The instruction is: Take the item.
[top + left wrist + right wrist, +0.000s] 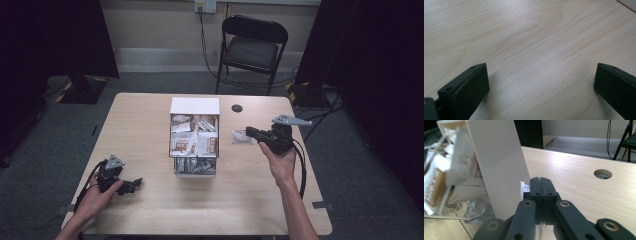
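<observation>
right gripper (pixel 248 133): we pinch a small packet (pixel 241 137) beside the box (pixel 194 106) to file it | left gripper (pixel 134 183): fingers wide, parked on table (pixel 150 115)

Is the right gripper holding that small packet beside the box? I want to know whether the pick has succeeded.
Touching. In the right gripper view, the right gripper has its jaws shut on the packet, whose white edge sticks out behind them beside the box.

You're working in what looks like a lab or recording room. Around the light wooden table (pixel 150 130) hang black curtains (pixel 390 75) on both sides. Beyond the table stands a black folding chair (pixel 252 50) on grey carpet, with cables running from a wall socket (pixel 205 6) behind it.
</observation>
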The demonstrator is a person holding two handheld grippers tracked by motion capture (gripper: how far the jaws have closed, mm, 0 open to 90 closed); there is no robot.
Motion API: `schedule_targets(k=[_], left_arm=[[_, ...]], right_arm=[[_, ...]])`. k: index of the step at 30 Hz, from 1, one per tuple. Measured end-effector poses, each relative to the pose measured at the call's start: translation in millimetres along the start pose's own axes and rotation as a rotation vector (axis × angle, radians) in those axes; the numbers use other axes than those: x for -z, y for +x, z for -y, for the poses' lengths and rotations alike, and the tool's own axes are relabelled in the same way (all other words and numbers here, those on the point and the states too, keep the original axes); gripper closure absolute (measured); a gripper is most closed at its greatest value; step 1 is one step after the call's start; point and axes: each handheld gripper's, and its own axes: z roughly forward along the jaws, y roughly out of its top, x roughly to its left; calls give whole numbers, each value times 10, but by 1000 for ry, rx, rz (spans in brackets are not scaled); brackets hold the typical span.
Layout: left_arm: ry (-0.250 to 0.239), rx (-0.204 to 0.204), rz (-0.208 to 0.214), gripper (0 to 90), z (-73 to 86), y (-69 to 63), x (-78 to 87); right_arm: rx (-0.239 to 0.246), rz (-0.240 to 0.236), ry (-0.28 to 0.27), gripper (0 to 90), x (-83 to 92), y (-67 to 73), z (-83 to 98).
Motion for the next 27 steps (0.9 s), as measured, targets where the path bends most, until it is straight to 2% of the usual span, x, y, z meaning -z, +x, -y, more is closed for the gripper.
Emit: schedule_targets(k=[2, 10, 12, 13, 18, 19, 20, 27], left_arm=[[0, 0, 0, 0, 0, 0, 0], [0, 0, 0, 0, 0, 0, 0], [0, 0, 0, 0, 0, 0, 0], [-1, 2, 0, 0, 0, -2, -1], [-2, 2, 0, 0, 0, -1, -1], [0, 0, 0, 0, 0, 0, 0], [0, 0, 0, 0, 0, 0, 0], [0, 0, 0, 0, 0, 0, 0]], right_arm=[[-11, 2, 24, 897, -73, -31, 60], [-16, 4, 54, 897, -198, -70, 142], [-22, 9, 68, 897, -254, -99, 204], [-29, 15, 96, 897, -317, -138, 267], [-43, 28, 111, 897, -424, -215, 365], [-42, 33, 121, 897, -446, -226, 387], [-33, 59, 157, 897, -508, -254, 448], [-44, 54, 191, 897, -628, -296, 539]])
